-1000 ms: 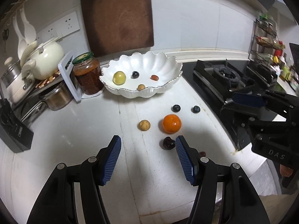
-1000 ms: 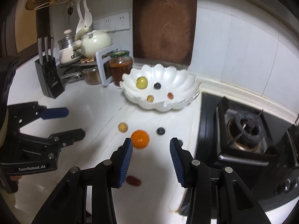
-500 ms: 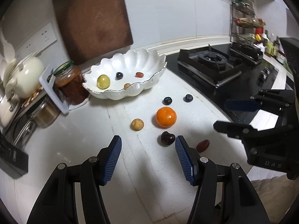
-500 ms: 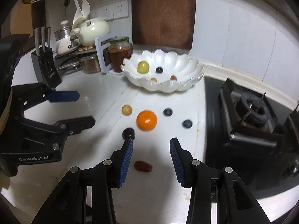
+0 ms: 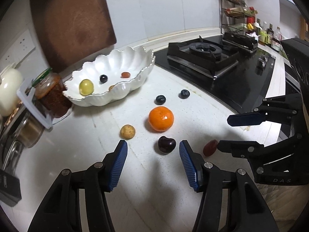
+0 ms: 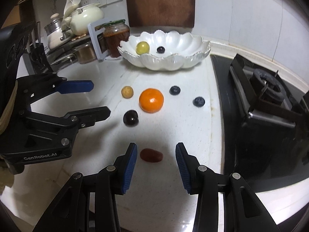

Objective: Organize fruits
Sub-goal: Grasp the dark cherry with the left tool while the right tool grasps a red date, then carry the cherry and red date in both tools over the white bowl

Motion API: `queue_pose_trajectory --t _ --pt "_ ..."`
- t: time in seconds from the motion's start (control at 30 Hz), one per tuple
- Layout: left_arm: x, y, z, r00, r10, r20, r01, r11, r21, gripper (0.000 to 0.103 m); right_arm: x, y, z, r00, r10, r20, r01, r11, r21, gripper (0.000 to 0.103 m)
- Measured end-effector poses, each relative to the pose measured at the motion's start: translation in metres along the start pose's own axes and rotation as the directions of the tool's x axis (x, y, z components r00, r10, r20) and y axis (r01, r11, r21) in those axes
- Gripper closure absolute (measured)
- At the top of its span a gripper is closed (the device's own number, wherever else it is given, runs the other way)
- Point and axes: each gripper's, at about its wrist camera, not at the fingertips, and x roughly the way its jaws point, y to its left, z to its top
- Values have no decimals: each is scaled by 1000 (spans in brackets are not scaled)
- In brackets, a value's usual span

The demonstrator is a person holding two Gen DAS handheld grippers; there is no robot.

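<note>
A white scalloped bowl (image 5: 139, 63) (image 6: 193, 44) at the back of the white counter holds a yellow-green fruit (image 5: 86, 87), a dark berry (image 5: 103, 78) and a small red fruit (image 5: 125, 74). Loose on the counter lie an orange (image 5: 161, 118) (image 6: 151, 100), a tan round fruit (image 5: 127, 131) (image 6: 127, 92), two blueberries (image 5: 160, 99) (image 5: 184, 94), a dark cherry (image 5: 166, 144) (image 6: 131, 118) and a small red fruit (image 5: 210, 147) (image 6: 151, 155). My left gripper (image 5: 153, 154) is open, the cherry just ahead between its fingers. My right gripper (image 6: 156, 157) is open around the small red fruit.
A black gas stove (image 5: 204, 56) (image 6: 266, 96) borders the counter on the right. A jar of red preserve (image 5: 51, 94) (image 6: 115, 36), a teapot (image 6: 85, 17), pots and a knife block (image 6: 38, 58) stand at the left. A wooden board (image 5: 71, 21) leans on the wall.
Both grippers have moved down and forward toward the loose fruit. The cherry now sits near the left fingers and the small red fruit between the right fingers.
</note>
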Motion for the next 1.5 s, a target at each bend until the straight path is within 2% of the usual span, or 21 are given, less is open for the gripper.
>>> queue_pose_trajectory --t 0.63,0.9,1.0,1.07,1.23,1.27,1.5 --pt "40 -5 -1 995 -91 -46 94 994 49 54 27 -2 -9 999 26 -32 -25 999 43 60" --pt "53 -5 -1 990 -120 -70 122 992 27 60 35 -3 -9 998 45 -38 -44 998 50 60" --pt "58 -6 -1 988 -132 -82 134 991 23 65 37 -3 -10 998 54 -42 -52 997 49 61" --pt "61 -6 -1 987 -135 -87 137 990 16 66 38 -4 -11 997 59 -49 -56 997 49 66" --pt "63 -7 -1 988 -125 -85 126 992 5 71 38 -6 -12 997 70 -43 -67 996 56 71" --pt "64 -7 -1 989 -119 -85 119 993 5 73 38 -6 -12 997 72 -43 -69 996 55 72" --pt "60 -8 -1 988 -126 -92 125 992 -17 74 35 -7 -11 997 77 -23 -75 996 51 72"
